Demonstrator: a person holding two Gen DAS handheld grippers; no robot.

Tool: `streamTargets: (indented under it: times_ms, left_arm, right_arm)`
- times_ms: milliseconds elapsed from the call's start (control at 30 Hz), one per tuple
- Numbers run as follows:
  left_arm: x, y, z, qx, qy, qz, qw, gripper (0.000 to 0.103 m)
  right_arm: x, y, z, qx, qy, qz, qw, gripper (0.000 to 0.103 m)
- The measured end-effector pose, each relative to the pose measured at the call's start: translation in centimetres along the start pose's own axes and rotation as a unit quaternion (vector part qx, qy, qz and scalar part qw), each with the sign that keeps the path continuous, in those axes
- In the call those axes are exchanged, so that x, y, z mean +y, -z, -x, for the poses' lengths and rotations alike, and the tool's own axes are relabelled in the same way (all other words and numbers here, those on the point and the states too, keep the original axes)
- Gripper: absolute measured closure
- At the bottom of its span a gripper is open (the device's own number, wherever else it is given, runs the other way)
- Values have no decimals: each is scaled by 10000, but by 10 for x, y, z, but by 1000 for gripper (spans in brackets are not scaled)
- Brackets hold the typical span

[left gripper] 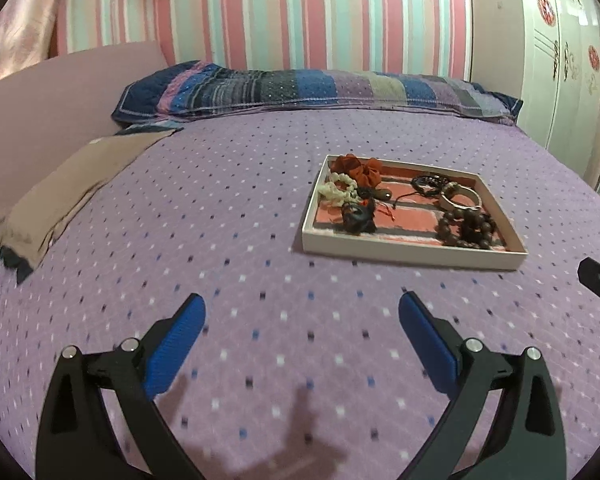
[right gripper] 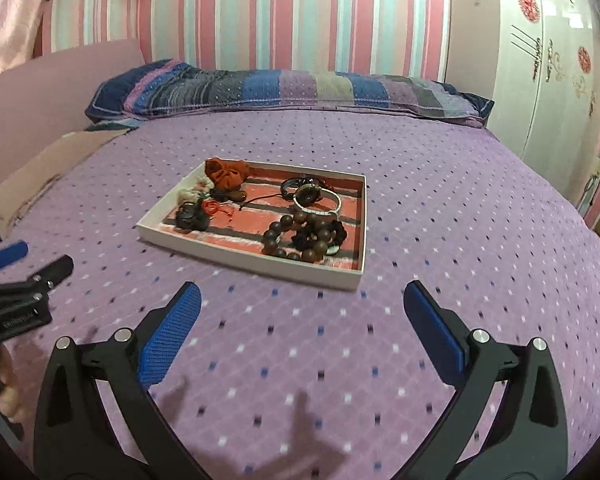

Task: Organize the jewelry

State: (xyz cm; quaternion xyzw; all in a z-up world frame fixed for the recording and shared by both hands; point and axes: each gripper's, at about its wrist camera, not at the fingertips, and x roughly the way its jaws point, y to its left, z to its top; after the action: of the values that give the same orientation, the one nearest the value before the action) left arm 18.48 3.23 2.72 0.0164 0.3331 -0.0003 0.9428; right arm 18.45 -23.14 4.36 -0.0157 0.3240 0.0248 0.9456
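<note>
A shallow white tray (left gripper: pixel 412 257) (right gripper: pixel 252 263) with a red lining lies on the purple dotted bedspread. It holds a brown bead bracelet (left gripper: pixel 466 229) (right gripper: pixel 296 236), a white bangle (left gripper: pixel 460 197) (right gripper: pixel 318 204), a rust scrunchie (left gripper: pixel 356 166) (right gripper: pixel 226 172), a cream bracelet (left gripper: pixel 338 190), and dark cord pieces (left gripper: pixel 356 218) (right gripper: pixel 192 218). My left gripper (left gripper: pixel 302 316) hovers open above the spread, in front of the tray and to its left, nothing between its blue pads. My right gripper (right gripper: pixel 302 306) is open too, in front of the tray, empty.
A striped pillow (left gripper: pixel 320 90) (right gripper: pixel 292 88) lies at the bed's far end below the striped wall. A tan folded cloth (left gripper: pixel 80 188) sits at the left edge. A white wardrobe (right gripper: pixel 548 60) stands on the right. A hand (right gripper: pixel 8 388) shows at the left.
</note>
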Motion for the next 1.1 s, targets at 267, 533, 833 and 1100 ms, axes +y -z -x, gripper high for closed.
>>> streamTargets:
  times_ms: [267,533,833,1100]
  left_arm:
    - [1,19,59,-122,142,298,9994,8]
    - [-12,21,100,-478,98,208,9986,8]
    - [-18,22,113,-589,-5,124,9982,8]
    - [-21,22,114,-636,-40,63,9979,8]
  right_arm:
    - [-5,16,53,-196,100,-68,9997,4]
    - [-5,26,83,-368,107,-83,9992,4]
    - [-9,29,94,-441,167,-170,9987,4]
    - [-10,31,96,-446,224,-211,9985,4]
